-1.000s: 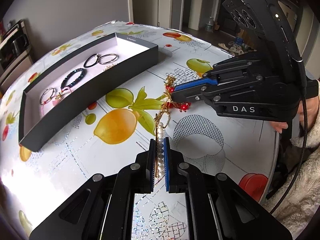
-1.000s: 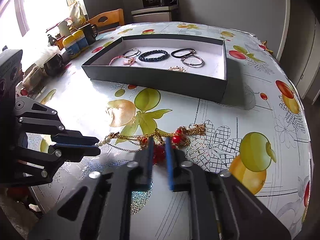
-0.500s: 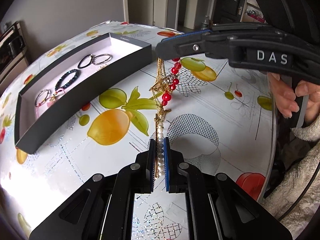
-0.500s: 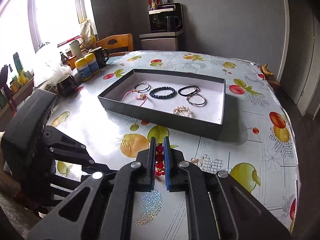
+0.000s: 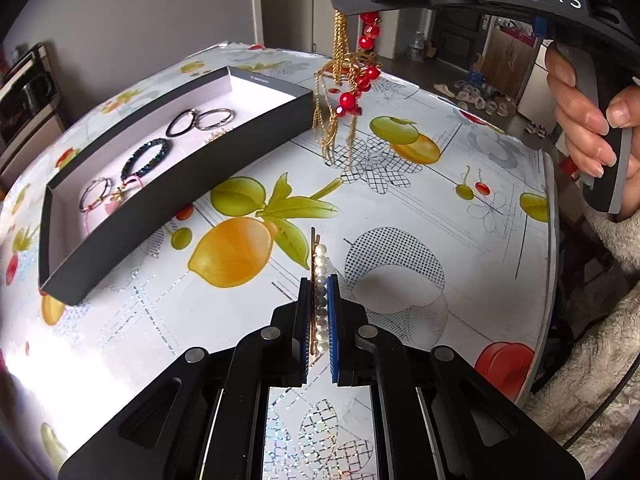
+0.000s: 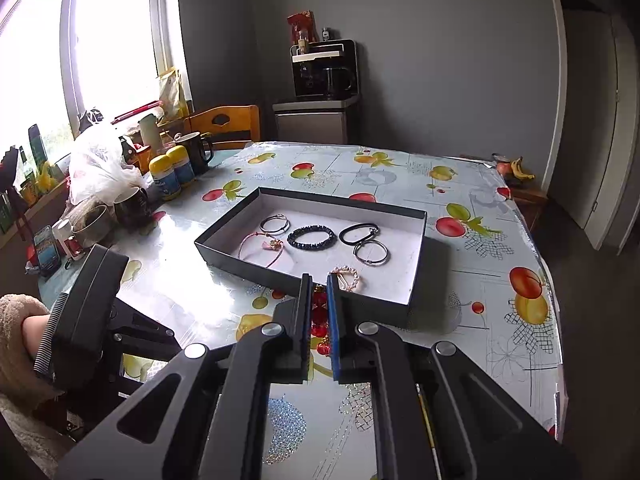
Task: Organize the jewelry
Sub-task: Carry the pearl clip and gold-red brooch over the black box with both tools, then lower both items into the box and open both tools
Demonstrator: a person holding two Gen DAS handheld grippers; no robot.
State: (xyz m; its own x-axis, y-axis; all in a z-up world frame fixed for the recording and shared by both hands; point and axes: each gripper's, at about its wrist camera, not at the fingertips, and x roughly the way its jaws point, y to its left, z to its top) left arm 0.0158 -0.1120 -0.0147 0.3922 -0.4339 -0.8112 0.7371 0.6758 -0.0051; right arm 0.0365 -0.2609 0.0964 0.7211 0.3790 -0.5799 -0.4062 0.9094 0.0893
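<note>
My left gripper (image 5: 319, 280) is shut on a pearl hair pin (image 5: 320, 264) with a gold bar, low over the table. My right gripper (image 6: 319, 280) is shut on a red bead and gold chain necklace (image 6: 319, 312). In the left wrist view the necklace (image 5: 344, 92) hangs free from the right gripper (image 5: 352, 10), high above the table beside the near right corner of the black jewelry box (image 5: 176, 184). The box (image 6: 256, 268) holds several bracelets and rings, among them a dark beaded bracelet (image 6: 311, 237).
The table wears a fruit-print cloth (image 5: 400, 216). Mugs, yellow-lidded jars (image 6: 172, 172) and a plastic bag crowd the table's far left side by the window. A wooden chair (image 6: 228, 124) and a coffee machine (image 6: 324, 68) stand beyond the table.
The right gripper has lifted the red and gold necklace off the table and high above it, pulling it free of the pearl hair pin. The left gripper has stayed holding the pin.
</note>
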